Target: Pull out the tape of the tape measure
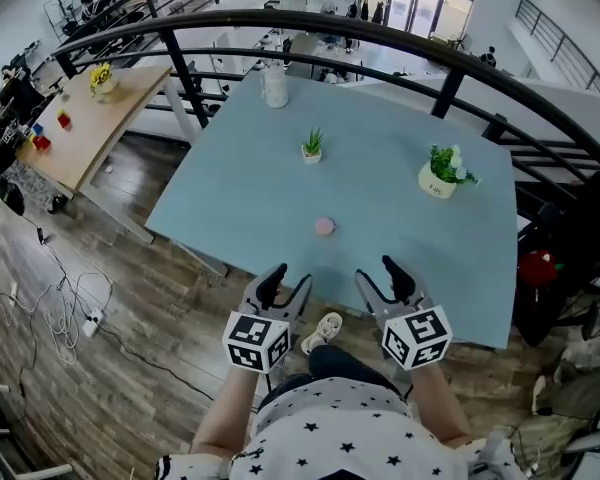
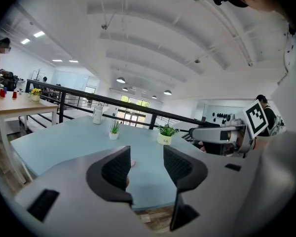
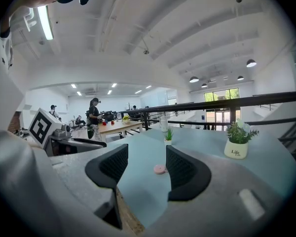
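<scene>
A small round pink tape measure (image 1: pixel 324 226) lies on the light blue table (image 1: pixel 240 188), a little in from its near edge. Both grippers hover at that near edge, short of it. My left gripper (image 1: pixel 286 283) is to its near left, open with nothing between the jaws. My right gripper (image 1: pixel 380 276) is to its near right, also open and empty. In the right gripper view the tape measure (image 3: pixel 159 169) shows between the jaws, farther out on the table. In the left gripper view only its edge (image 2: pixel 132 163) peeks past the left jaw.
A small potted plant (image 1: pixel 312 146) stands mid-table and a white pot with a plant (image 1: pixel 441 175) at the right. A bottle (image 1: pixel 275 83) is at the far edge. A black railing (image 1: pixel 380 33) curves behind. A wooden table (image 1: pixel 90 118) stands at the left.
</scene>
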Demonstrator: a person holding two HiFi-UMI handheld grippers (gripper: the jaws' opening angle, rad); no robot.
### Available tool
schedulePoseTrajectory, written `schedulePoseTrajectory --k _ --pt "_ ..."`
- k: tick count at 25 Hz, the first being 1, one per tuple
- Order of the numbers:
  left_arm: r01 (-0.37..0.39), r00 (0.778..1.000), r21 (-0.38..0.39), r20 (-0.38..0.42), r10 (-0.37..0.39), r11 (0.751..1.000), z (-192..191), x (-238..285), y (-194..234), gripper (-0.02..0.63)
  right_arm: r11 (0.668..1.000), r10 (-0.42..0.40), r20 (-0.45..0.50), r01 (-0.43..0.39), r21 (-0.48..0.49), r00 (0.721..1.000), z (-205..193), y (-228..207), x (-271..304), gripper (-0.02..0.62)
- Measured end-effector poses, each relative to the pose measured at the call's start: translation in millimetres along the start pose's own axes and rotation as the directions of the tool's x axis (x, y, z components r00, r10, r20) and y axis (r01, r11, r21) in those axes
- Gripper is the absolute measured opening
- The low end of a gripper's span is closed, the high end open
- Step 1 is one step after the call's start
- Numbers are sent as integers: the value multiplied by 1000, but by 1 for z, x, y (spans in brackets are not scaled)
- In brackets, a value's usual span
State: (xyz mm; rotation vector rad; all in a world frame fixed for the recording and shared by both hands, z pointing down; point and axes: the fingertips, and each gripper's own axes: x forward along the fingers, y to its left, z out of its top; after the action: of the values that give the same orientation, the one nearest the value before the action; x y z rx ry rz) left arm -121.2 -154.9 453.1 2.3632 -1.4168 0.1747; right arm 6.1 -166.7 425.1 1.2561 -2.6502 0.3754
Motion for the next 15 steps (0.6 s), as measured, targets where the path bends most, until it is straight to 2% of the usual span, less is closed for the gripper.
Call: schedulePoseTrajectory --k 8,15 --pt "47 998 33 -50 -45 998 20 58 19 195 1000 -17 0 17 11 1000 26 -34 41 222" --pt "102 987 79 -132 -91 992 13 111 31 216 1000 -23 -17 23 22 1000 32 -65 75 222"
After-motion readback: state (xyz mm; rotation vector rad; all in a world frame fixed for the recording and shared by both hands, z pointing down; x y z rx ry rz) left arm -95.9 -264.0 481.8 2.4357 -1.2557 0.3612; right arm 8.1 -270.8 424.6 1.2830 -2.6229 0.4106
